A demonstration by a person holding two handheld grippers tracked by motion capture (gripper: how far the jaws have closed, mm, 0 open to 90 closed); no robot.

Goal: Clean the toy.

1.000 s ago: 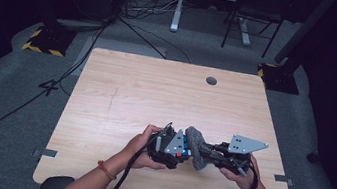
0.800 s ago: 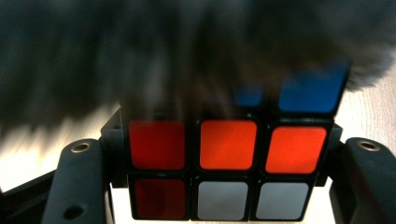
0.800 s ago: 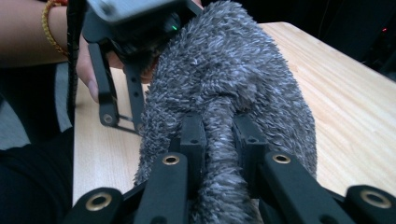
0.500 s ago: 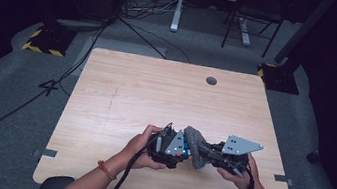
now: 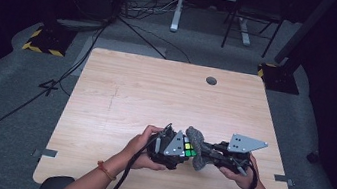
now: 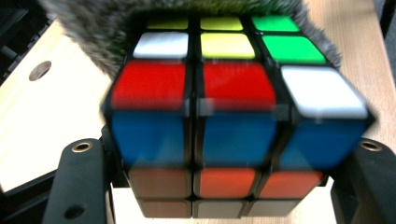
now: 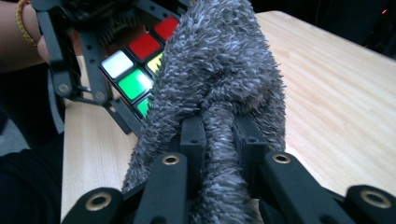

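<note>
Step in hand, by look: wiping cube [image 6: 238,126] with grey cloth [image 7: 219,84].
Left tongs [image 5: 171,148] pinch cube at sides, above near edge of counter [image 5: 156,93].
Right tongs [image 7: 219,154] pinch cloth, pressed on cube's far face.
Next: rub across face, keep cube clamped.
Left gripper view: sticker colours, blurred. High view: both hands close together.

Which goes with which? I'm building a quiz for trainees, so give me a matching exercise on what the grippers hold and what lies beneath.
Column 1:
1. left gripper
2. right gripper
3. light wooden table
4. multicoloured puzzle cube

Column 2:
A. pinches the fuzzy grey cloth
B. grey cloth lies against its far side
C. lies beneath both hands
D. clamps the cube between black jaws

Pairs: 1-D, 2-A, 3-C, 4-B
</note>
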